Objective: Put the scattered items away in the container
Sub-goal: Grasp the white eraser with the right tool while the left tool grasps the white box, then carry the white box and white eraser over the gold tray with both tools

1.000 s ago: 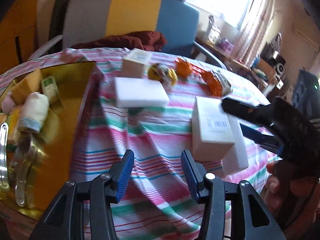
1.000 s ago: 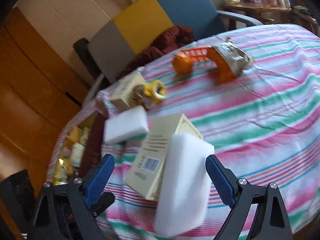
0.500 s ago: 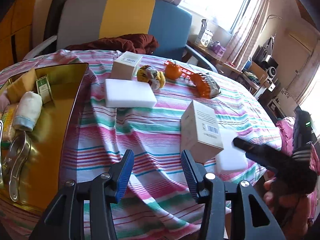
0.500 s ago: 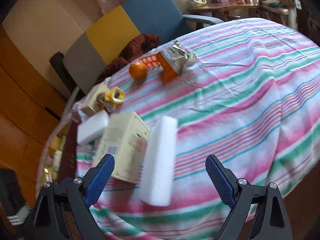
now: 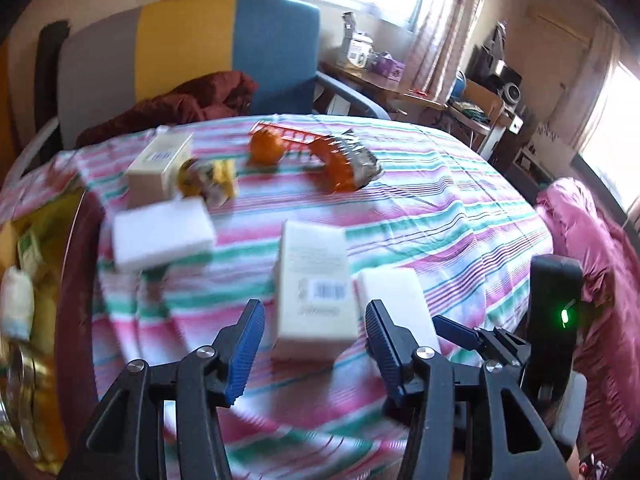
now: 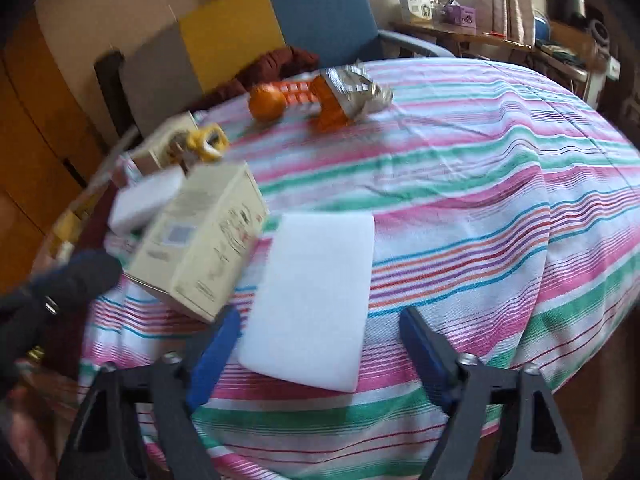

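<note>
Right wrist view, white sponge (image 6: 316, 296) between closing right tongs (image 6: 320, 356), untouched.

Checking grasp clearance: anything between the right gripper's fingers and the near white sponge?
Nothing. In the right wrist view the white sponge lies between the right gripper pads, jaws closing, not yet touching.

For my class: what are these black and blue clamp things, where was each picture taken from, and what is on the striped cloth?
A person holds a hand tool in each hand, each with a camera looking along its jaws. The left gripper has jaws opening on either side of a cream box; the right gripper has jaws closing around a flat white sponge, not yet pressing it. Nothing is held. On the striped tablecloth also lie an orange, a snack bag, another sponge and another box. The yellow container sits at the left.
</note>
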A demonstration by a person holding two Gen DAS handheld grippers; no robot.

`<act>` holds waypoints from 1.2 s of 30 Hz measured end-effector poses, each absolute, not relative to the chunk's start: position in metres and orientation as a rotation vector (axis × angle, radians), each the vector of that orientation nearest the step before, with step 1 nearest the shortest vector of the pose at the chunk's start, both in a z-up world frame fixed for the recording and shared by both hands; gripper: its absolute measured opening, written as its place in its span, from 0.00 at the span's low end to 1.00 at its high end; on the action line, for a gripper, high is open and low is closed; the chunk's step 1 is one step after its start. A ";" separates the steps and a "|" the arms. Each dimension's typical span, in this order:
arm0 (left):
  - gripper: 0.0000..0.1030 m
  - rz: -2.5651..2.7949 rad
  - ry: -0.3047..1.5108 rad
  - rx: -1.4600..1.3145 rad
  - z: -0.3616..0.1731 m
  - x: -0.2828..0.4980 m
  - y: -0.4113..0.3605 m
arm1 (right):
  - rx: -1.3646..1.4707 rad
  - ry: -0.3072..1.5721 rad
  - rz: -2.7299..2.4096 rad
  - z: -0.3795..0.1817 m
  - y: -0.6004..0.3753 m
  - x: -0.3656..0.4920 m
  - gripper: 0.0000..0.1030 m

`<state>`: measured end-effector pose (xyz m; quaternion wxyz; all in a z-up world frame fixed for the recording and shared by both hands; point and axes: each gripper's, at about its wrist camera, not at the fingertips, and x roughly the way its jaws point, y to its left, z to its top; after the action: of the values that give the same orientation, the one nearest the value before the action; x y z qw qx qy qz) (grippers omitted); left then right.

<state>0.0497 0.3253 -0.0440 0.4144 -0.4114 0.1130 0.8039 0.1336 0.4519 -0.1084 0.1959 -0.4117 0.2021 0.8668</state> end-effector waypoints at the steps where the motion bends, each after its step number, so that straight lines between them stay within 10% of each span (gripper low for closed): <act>1: 0.52 2.023 0.323 -1.025 -0.045 0.051 0.333 | -1.145 0.544 2.435 -0.109 0.451 0.133 0.72; 36: 0.48 2.090 0.500 -1.080 -0.085 0.036 0.342 | -1.168 0.482 2.427 -0.108 0.439 0.123 0.59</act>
<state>0.0362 0.3421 -0.0853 0.3601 -0.4189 0.1941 0.8107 0.1232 0.4387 -0.1079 0.2012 -0.4182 0.1727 0.8688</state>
